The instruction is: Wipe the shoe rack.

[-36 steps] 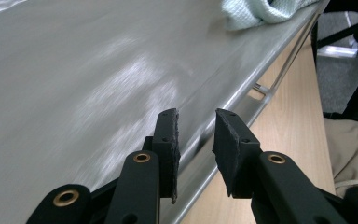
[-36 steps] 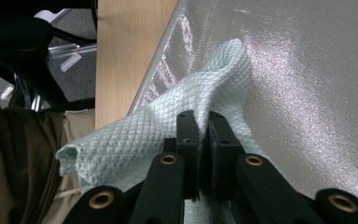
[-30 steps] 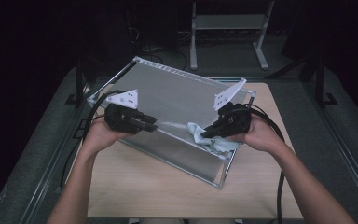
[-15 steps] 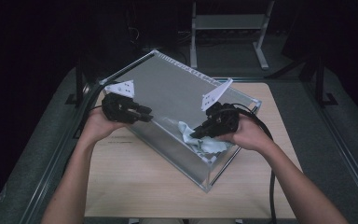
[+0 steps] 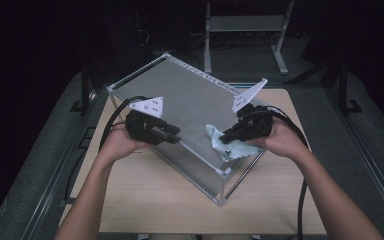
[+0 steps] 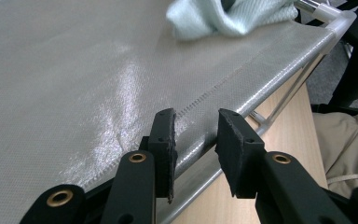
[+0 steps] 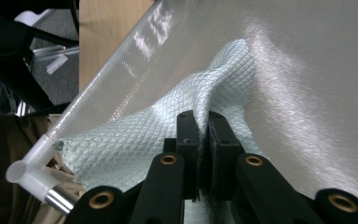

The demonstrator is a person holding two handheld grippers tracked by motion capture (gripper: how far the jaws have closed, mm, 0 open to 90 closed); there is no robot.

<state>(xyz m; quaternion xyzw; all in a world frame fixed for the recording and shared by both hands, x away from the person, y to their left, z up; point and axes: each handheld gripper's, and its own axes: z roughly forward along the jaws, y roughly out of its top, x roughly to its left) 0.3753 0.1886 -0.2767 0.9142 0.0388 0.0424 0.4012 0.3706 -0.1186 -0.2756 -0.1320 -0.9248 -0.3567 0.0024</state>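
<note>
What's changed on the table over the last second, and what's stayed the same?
The grey fabric box has swung round, its near corner now pointing at the table's front edge. The left tongs have just been opening at its edge seam, gripping nothing. The right tongs stay clamped on the pale cloth on the box top.

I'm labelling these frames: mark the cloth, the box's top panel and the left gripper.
cloth [image 7: 135, 140], right gripper view, on its quilted fold.
top panel [image 5: 190, 100], high view, on bare grey fabric.
left gripper [image 6: 195, 140], left gripper view, between its fingertips.
</note>
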